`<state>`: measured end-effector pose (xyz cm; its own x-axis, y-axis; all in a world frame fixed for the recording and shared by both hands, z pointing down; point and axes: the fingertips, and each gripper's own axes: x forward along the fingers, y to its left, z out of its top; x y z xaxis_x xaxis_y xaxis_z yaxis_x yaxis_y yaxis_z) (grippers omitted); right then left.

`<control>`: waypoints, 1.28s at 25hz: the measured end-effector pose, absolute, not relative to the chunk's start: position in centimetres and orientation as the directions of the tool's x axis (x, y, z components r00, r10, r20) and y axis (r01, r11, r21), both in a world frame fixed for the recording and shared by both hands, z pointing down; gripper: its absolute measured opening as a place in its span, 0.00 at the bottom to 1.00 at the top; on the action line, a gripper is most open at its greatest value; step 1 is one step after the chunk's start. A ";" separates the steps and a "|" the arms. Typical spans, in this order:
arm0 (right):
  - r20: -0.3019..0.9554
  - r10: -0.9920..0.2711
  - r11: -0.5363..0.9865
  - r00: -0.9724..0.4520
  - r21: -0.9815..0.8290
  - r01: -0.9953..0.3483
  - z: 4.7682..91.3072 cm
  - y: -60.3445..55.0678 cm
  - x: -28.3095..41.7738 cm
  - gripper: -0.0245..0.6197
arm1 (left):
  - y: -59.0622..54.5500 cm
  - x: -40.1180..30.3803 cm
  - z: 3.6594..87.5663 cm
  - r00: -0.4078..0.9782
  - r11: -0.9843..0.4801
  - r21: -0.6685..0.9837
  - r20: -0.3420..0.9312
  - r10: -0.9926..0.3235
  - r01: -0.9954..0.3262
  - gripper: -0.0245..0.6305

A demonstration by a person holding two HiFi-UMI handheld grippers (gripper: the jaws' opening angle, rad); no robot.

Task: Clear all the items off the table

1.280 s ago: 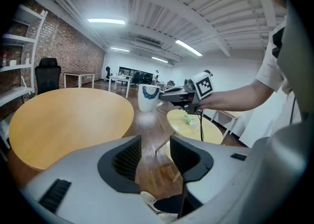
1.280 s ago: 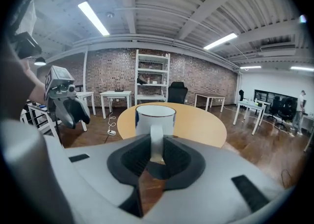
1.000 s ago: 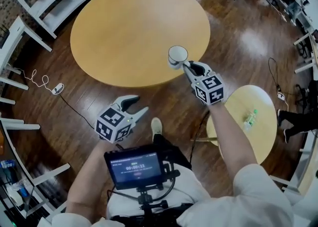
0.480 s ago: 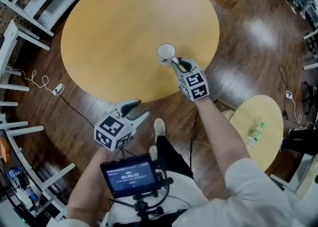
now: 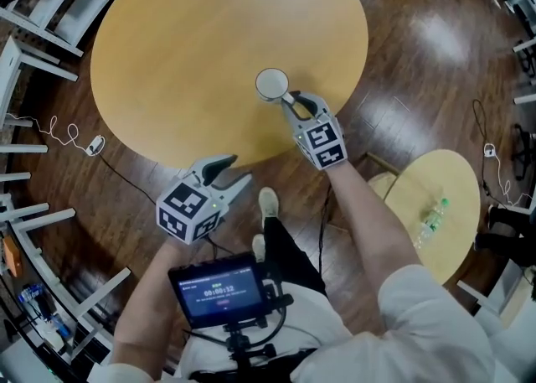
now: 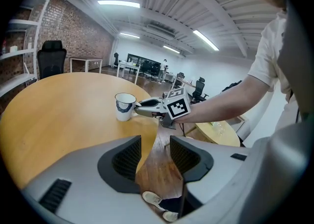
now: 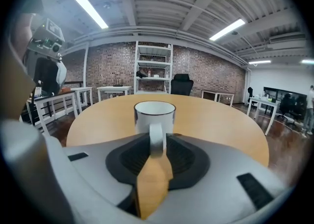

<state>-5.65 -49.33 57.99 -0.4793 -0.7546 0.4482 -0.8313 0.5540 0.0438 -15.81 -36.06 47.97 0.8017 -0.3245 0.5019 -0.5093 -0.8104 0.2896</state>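
Right now your right tool (image 5: 292, 101) has the white mug (image 5: 271, 84) by its handle: in the right gripper view the handle stands upright between the two jaws, which are all but together and press on it from either side, having just eased apart by a hair. The mug stands upright with its mouth open to the ceiling on the round wooden bench (image 5: 184, 46), close to the edge nearest you and toward the right-hand side of that edge, with its handle turned back toward you. Nothing else lies on the bench that the views show. Your left tool (image 5: 235, 170) is off the bench, just outside its near edge and over the dark wooden floor (image 5: 126, 197). Its jaws stand well apart and grip nothing; looking along them you see only floorboards and your pale shoes (image 5: 266, 205). From the left gripper view, the mug and the right tool sit ahead and slightly to the right, near the rim of the bench. Off to your right, well apart from the big bench, a smaller round bench (image 5: 419, 180) carries a clear bottle (image 5: 431, 214) lying near its far side. A small screen (image 5: 219, 290) is mounted at your chest, below both tools in the head view.
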 end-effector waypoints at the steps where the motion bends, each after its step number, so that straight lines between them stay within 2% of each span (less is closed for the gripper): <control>1: 0.453 -0.750 0.555 -0.482 0.035 -0.831 58.0 -49.4 -5.6 0.21 | -36.2 -15.8 48.0 0.802 -0.811 0.290 0.502 -0.323 -0.509 0.32; 2: 0.458 -0.745 0.558 -0.485 0.029 -0.829 58.0 -49.4 -5.5 0.36 | -36.2 -15.8 47.9 0.802 -0.811 0.289 0.503 -0.323 -0.508 0.32; 3: 0.460 -0.741 0.563 -0.489 0.028 -0.826 58.0 -49.4 -5.5 0.43 | -36.3 -15.8 47.9 0.802 -0.813 0.287 0.503 -0.323 -0.507 0.32; 13: 0.432 -0.785 0.517 -0.444 0.061 -0.854 53.6 -44.7 -3.5 0.43 | -34.8 -14.4 45.6 0.826 -0.855 0.244 0.471 -0.308 -0.458 0.32; 20: 0.371 -0.861 0.400 -0.348 0.073 -0.914 46.6 -34.1 -1.2 0.43 | -29.9 -11.9 43.5 0.872 -0.912 0.204 0.424 -0.246 -0.357 0.32; 27: 0.378 -0.908 0.218 -0.182 0.053 -0.975 42.4 -17.7 2.0 0.43 | -21.8 -10.0 41.1 0.914 -0.953 0.176 0.370 -0.167 -0.245 0.32; 32: 0.404 -0.915 0.029 -0.006 0.052 -0.998 39.7 -6.0 4.9 0.43 | -16.3 -8.1 39.5 0.938 -0.967 0.205 0.338 -0.073 -0.149 0.32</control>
